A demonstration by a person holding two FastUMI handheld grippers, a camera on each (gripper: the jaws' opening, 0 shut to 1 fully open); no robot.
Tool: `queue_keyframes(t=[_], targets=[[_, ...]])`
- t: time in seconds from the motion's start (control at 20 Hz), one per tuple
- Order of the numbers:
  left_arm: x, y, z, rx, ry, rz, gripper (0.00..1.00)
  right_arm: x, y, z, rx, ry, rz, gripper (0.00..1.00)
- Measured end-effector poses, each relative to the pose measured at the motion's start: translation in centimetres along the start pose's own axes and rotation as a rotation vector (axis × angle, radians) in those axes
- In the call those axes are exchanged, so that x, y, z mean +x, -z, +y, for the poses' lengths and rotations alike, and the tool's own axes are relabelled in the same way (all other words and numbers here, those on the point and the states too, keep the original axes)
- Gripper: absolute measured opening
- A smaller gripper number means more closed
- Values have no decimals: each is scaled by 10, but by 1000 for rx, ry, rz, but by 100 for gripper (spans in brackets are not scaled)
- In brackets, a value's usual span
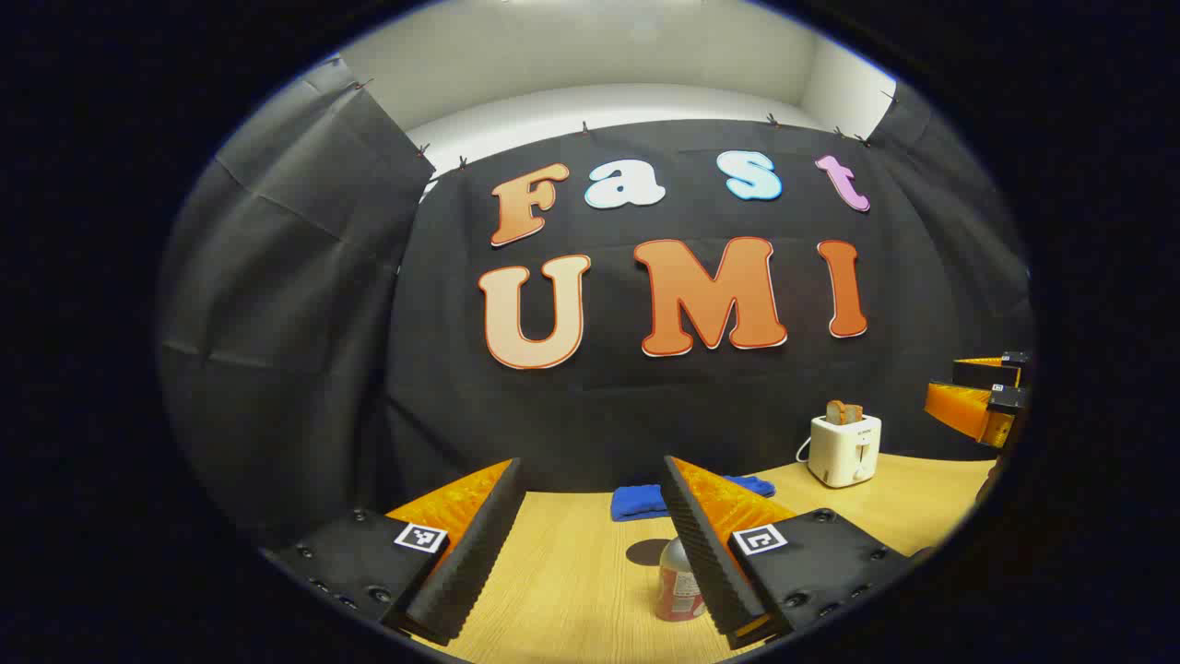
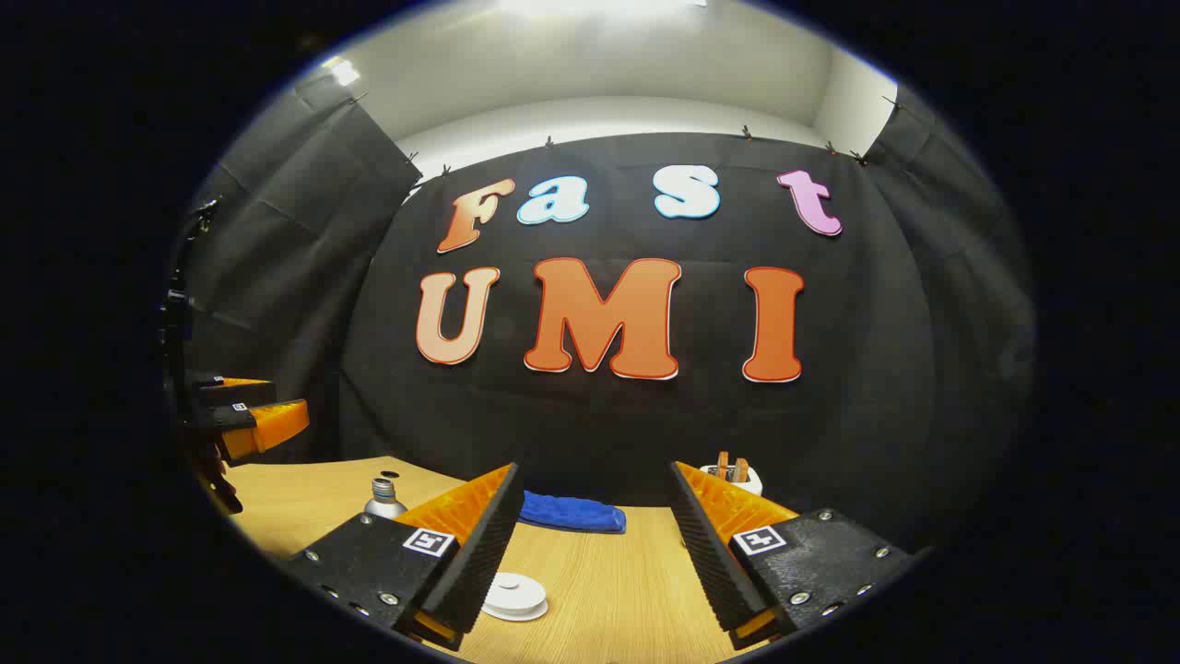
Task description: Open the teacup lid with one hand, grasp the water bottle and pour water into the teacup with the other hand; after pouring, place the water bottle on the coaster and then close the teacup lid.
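The left gripper (image 1: 590, 544) is held wide open and empty above the surface (image 1: 572, 590), the water bottle (image 1: 680, 581) partly hidden behind 1 finger. The right gripper (image 2: 590, 544), equally open and empty, is aimed near the white teacup lid (image 2: 516, 595), probably for lifting.

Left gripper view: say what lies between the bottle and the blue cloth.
In the left gripper view, a dark disc, likely the coaster, lies on the table between bottle and cloth; otherwise bare wood.
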State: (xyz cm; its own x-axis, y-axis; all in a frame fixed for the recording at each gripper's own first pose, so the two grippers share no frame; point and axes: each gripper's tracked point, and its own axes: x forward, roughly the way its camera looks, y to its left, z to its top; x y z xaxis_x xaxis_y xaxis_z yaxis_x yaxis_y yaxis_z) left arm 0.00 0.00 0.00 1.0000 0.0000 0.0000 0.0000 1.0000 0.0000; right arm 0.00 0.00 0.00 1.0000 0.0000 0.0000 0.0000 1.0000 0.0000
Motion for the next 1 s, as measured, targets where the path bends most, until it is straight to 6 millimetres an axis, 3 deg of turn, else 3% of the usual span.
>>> queue_keyframes(t=[1.0], targets=[[10, 8, -13, -34, 4, 24, 96, 13, 11, 21, -6, -78, 15, 94]])
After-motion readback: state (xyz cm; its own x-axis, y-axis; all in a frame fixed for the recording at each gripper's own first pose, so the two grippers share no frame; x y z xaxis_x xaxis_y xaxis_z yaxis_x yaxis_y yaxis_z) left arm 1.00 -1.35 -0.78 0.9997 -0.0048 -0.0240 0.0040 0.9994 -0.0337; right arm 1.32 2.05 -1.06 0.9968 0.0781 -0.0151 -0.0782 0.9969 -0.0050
